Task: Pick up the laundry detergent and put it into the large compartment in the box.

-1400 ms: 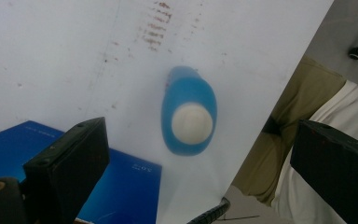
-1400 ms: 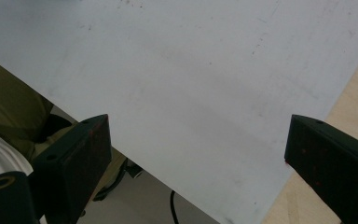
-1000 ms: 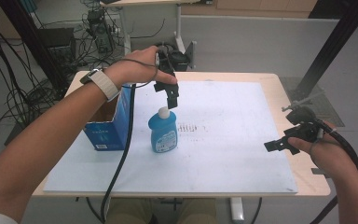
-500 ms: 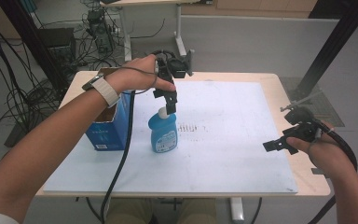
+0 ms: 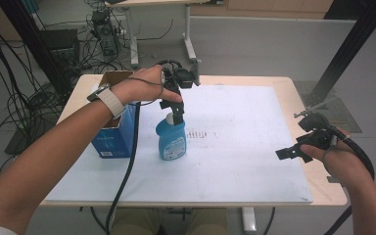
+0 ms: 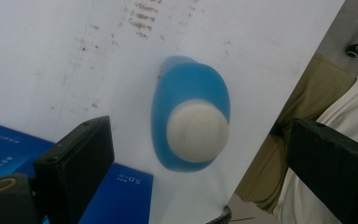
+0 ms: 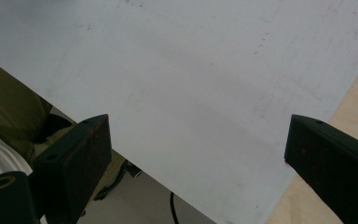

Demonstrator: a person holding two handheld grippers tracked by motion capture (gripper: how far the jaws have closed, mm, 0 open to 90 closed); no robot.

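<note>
While the left gripper hangs directly above the bottle, pointing straight down, its jaws stand wide apart and have just been closing a little, with nothing pressed between them. Seen along those jaws in the left gripper view, the bottle's white cap lies between the two black jaws but apart from both; neither pad touches it. The bottle (blue body, printed label facing the person) stands upright on the white mat, left of the mat's centre. Just beside it, on its left, stands a blue box with its top flaps open; whether box and bottle touch cannot be told. A black cable trails from the left gripper down across the mat's near edge.

The right gripper is held low at the mat's right edge, well apart from the bottle, jaws pointing toward the mat. Its jaws are spread wide and hold nothing; the right gripper view shows bare mat and a strip of wooden table between them.
</note>
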